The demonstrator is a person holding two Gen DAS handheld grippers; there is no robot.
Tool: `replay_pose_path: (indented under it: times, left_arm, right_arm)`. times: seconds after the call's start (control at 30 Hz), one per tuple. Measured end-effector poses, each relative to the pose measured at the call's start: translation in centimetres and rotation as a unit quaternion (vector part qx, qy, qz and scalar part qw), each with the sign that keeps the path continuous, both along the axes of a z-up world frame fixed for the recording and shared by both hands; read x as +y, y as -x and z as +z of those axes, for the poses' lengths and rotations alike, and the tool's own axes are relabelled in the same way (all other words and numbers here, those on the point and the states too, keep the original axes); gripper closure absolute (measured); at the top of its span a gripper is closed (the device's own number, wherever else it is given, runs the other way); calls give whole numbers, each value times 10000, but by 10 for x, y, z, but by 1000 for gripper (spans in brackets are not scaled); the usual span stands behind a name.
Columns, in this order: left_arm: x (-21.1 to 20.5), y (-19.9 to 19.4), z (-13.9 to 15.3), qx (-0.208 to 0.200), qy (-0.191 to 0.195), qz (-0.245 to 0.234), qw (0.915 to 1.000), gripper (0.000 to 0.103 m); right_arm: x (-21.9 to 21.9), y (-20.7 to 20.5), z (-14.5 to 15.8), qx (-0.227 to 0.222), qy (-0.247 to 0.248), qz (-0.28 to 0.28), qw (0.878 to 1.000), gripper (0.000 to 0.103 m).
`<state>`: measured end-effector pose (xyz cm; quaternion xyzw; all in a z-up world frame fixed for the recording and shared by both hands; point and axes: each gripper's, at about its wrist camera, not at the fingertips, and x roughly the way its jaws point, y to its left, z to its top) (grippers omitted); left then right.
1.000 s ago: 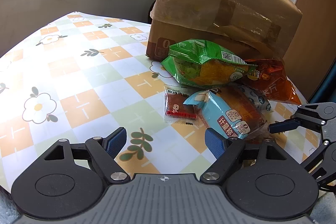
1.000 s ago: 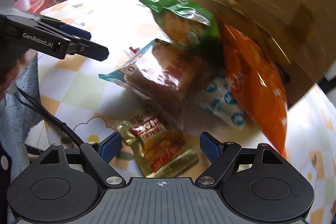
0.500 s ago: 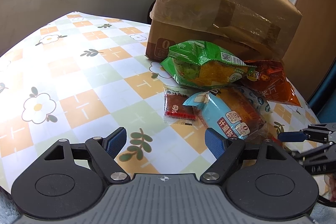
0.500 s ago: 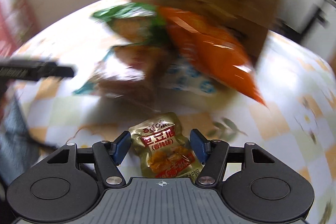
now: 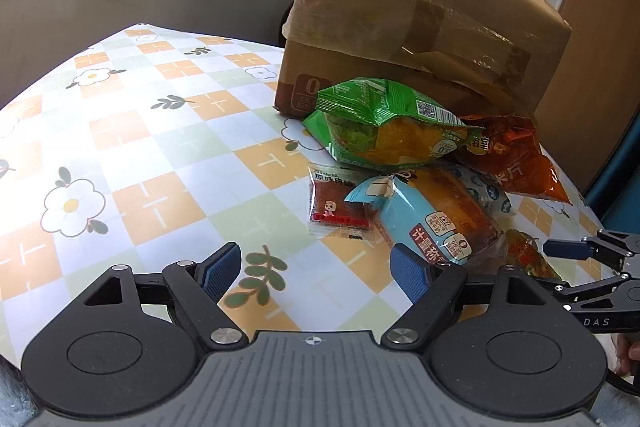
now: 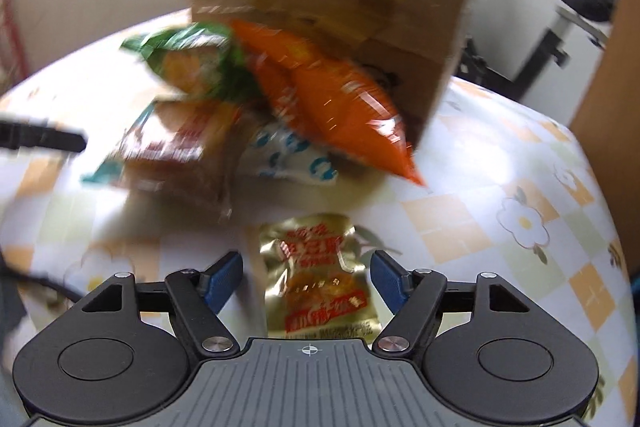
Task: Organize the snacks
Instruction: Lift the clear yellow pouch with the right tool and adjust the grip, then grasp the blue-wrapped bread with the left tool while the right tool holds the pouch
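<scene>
The right gripper (image 6: 306, 277) stood open, the gold snack packet (image 6: 318, 281) lying between its fingers; the left gripper (image 5: 316, 273) was open over the table (image 5: 160, 155).

My left gripper (image 5: 316, 269) over the flowered checked tablecloth (image 5: 160, 147), tall brown cardboard box (image 5: 420, 27) behind the snack pile, green crinkly chip bag (image 5: 380, 127) atop, small red sachet (image 5: 336, 207) left of blue-wrapped cake (image 5: 432, 219), orange bag (image 5: 516, 155) right, gold foil pouch (image 6: 316, 275) between my right gripper's (image 6: 306, 279) spread fingers.
</scene>
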<state>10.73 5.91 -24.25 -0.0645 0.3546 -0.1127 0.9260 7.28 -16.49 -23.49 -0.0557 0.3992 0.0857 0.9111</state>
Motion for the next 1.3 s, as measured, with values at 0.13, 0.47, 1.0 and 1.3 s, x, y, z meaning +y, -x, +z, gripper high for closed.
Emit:
replay_pose_path:
  times: [0.13, 0.47, 1.0, 1.3]
  left_arm:
    - [2, -2, -3, 67, -9, 34, 10000, 19]
    - [-6, -6, -5, 109, -80, -131, 9998, 19]
    - [-70, -46, 21, 259, 186, -574, 9978, 14]
    - [-122, -65, 7, 346, -699, -497, 9957, 7]
  right_arm:
    - [-9, -4, -4, 37, -376, -89, 9992, 33]
    - [-14, 8, -4, -218, -490, -193, 9984, 62]
    - [-20, 17, -8, -538, -988, -697, 9912, 67]
    - [-22, 18, -9, -553, -1039, -739, 9903, 66]
